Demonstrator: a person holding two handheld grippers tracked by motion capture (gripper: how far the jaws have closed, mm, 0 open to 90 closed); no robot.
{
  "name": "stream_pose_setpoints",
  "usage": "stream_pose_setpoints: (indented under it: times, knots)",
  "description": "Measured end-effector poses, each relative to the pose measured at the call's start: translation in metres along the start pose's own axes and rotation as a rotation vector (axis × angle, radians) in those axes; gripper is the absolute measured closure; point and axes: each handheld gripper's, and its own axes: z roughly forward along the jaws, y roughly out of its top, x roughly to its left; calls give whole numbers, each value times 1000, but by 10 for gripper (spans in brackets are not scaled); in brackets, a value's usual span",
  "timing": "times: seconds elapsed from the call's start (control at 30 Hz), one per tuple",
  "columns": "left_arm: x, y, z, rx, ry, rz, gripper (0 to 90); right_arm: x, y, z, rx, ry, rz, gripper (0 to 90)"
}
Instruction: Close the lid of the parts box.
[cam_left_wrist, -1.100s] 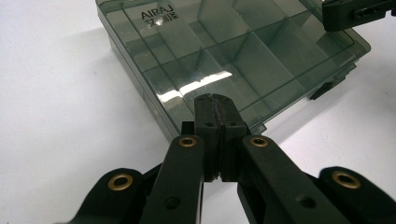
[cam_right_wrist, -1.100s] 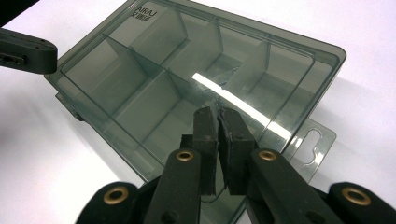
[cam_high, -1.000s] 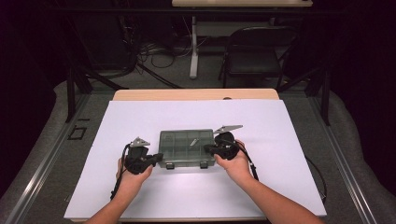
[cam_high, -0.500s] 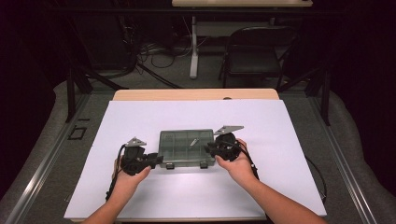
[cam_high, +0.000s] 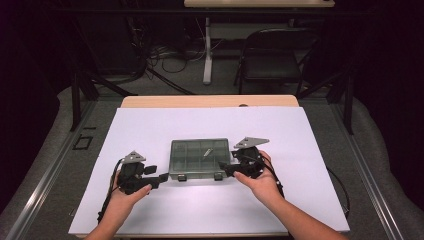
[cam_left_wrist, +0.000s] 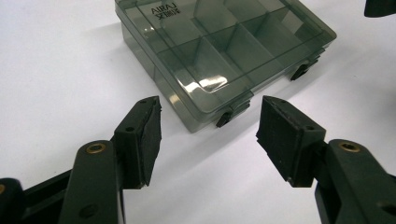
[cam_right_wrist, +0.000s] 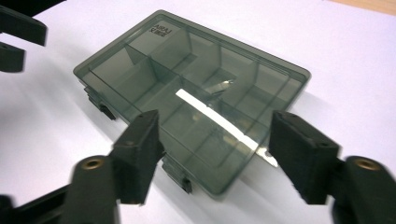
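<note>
High view: your compartment box (cam_high: 201, 158) sits lid shut near the middle of the white tabletop (cam_high: 150, 125), with your left claw (cam_high: 161, 177) just off its near-left corner and your right claw (cam_high: 225, 169) at its near-right corner. Plenty of bare sheet around the box on every side; the tabletop edges are well apart from it.

Left gripper view: adds the two latches (cam_left_wrist: 236, 111) on the box's front wall, both down, and the lid's printed brand mark. The nearer latch lies ahead of your left claw's pads (cam_left_wrist: 149, 135), not touching them.

Right gripper view: adds a small metal piece (cam_right_wrist: 220, 87) inside one compartment, barely a speck from above. The box corner sits between your right claw's pads (cam_right_wrist: 144, 140), which are clear of it.

Both claws are spread, have just been opening, and hold nothing.
</note>
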Motion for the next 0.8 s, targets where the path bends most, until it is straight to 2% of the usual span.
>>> stream_pose_setpoints:
  times: [0.2, 0.33, 0.43, 0.57, 0.63, 0.8]
  knots:
    - [4, -11, -10, -21, -5, 6, 375, -1, -11, -13, -10, -40, 2, 208]
    - [5, -19, -12, -18, -17, -10, 325, -5, -20, -22, -43, -48, 39, 160]
    - [7, -25, -12, -17, -22, -11, 270, -9, -27, -28, -47, -63, 65, 150]
    - [13, -34, -11, -28, -23, -33, 210, -10, -39, -33, -38, -84, 64, 145]
    - [16, -38, -11, -43, -30, -59, 176, -10, -45, -35, -35, -100, 49, 144]
    - [23, -45, -14, -66, -45, -82, 133, -9, -59, -40, -50, -123, 49, 133]
